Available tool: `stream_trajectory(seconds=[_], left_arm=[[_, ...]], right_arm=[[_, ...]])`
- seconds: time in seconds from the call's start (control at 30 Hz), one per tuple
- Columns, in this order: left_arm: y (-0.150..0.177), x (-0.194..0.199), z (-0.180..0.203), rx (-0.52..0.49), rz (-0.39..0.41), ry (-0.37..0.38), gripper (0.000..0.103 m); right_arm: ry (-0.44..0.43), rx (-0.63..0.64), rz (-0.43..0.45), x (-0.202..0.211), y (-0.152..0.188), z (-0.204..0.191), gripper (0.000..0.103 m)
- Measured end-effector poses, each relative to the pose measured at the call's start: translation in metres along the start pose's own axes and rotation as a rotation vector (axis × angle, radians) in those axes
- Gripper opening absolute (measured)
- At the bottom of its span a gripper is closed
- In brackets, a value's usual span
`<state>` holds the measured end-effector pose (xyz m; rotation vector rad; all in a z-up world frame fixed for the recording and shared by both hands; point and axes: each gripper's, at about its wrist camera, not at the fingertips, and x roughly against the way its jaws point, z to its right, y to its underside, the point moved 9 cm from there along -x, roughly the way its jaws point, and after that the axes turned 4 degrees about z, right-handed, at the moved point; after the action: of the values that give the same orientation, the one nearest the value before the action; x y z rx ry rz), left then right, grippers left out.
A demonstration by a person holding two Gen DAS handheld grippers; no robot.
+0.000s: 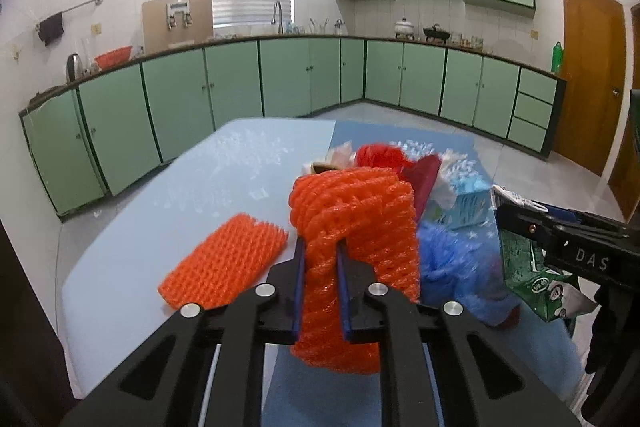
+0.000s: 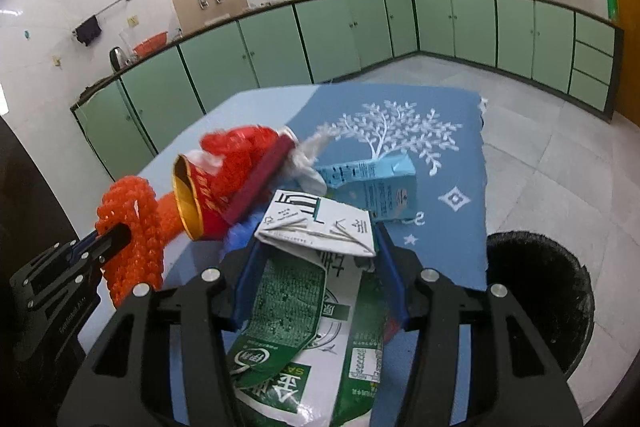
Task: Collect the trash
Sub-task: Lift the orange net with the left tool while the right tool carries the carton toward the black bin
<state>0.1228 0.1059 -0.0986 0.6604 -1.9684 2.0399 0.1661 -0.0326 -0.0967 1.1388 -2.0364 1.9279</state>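
Observation:
My left gripper (image 1: 322, 247) is shut on an orange foam net (image 1: 360, 219) and holds it above the table; it shows at the left of the right wrist view too, left gripper (image 2: 116, 237), net (image 2: 136, 227). My right gripper (image 2: 318, 239) is shut on a crumpled green and white carton (image 2: 296, 307), also seen at the right edge of the left wrist view (image 1: 528, 267). On the table lie a second orange net (image 1: 224, 263), a red can (image 2: 200, 203), a red net (image 2: 240, 151), a light blue carton (image 2: 372, 187) and a blue plastic bag (image 1: 452, 255).
A black bin (image 2: 536, 291) stands on the floor at the table's right side. A blue cloth with a white tree pattern (image 2: 440, 131) covers the right part of the light blue table (image 1: 160, 195). Green kitchen cabinets (image 1: 240, 83) line the far walls.

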Motion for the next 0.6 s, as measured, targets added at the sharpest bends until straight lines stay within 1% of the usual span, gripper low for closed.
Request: stream_trajectory(seconds=[0.17, 0.27, 0.3, 0.37, 0.43, 0.57, 0.6], left_arm=[[-0.021, 0.015, 0.014, -0.006, 0.048, 0.035, 0.013], [-0.033, 0.018, 0.031, -0.012, 0.063, 0.085, 0.013], [-0.038, 0.019, 0.041, -0.014, 0.067, 0.112, 0.013], [-0.042, 0.017, 0.054, -0.017, 0.067, 0.149, 0.013], [-0.048, 0.013, 0.075, -0.026, 0.069, 0.199, 0.013], [-0.056, 0.002, 0.115, -0.056, 0.075, 0.273, 0.013], [-0.058, -0.003, 0.130, -0.061, 0.070, 0.301, 0.013]], right_arm=[[0.007, -0.004, 0.062, 0.028, -0.021, 0.008, 0.051], [0.028, -0.007, 0.099, 0.045, -0.031, 0.020, 0.051], [0.032, -0.012, 0.106, 0.049, -0.033, 0.024, 0.051], [0.048, -0.030, 0.122, 0.058, -0.037, 0.037, 0.051], [0.085, -0.041, 0.138, 0.067, -0.040, 0.057, 0.051], [0.174, -0.080, 0.160, 0.084, -0.042, 0.107, 0.051], [0.192, -0.091, 0.162, 0.086, -0.041, 0.118, 0.051]])
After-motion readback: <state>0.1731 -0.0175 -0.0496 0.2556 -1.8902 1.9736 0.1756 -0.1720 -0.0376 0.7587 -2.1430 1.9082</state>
